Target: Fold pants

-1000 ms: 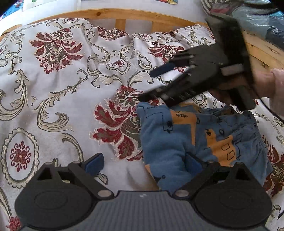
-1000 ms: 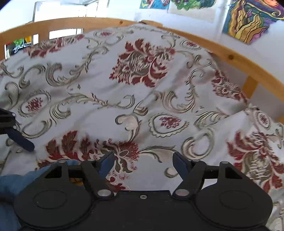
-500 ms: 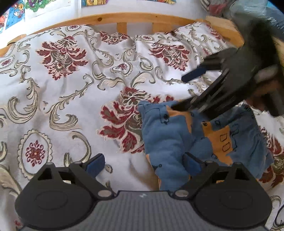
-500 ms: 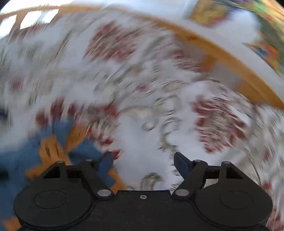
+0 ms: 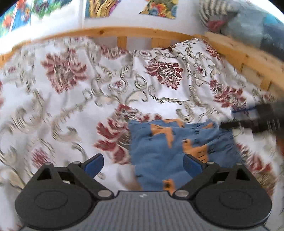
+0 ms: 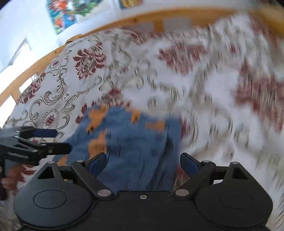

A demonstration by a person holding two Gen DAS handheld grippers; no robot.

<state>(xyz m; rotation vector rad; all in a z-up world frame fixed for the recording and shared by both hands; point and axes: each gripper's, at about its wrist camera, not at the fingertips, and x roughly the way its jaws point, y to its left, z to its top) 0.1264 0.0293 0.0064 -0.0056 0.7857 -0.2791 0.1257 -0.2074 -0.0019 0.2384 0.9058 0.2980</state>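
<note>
Since the earlier frame the right gripper (image 6: 142, 164) swung over the pants (image 6: 131, 142), jaws just widened, holding nothing. Left gripper (image 5: 142, 164) gaped empty too. Pants lay bunched mid-bed on the bedspread (image 5: 71, 106), directly ahead of both; right nearer.

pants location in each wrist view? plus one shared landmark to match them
Left wrist: pants lower centre-right, right pad over them.
Right wrist: pants lower centre-left, between the open pads.
Shared landmark: wooden bed rail across the top of both views.
</note>
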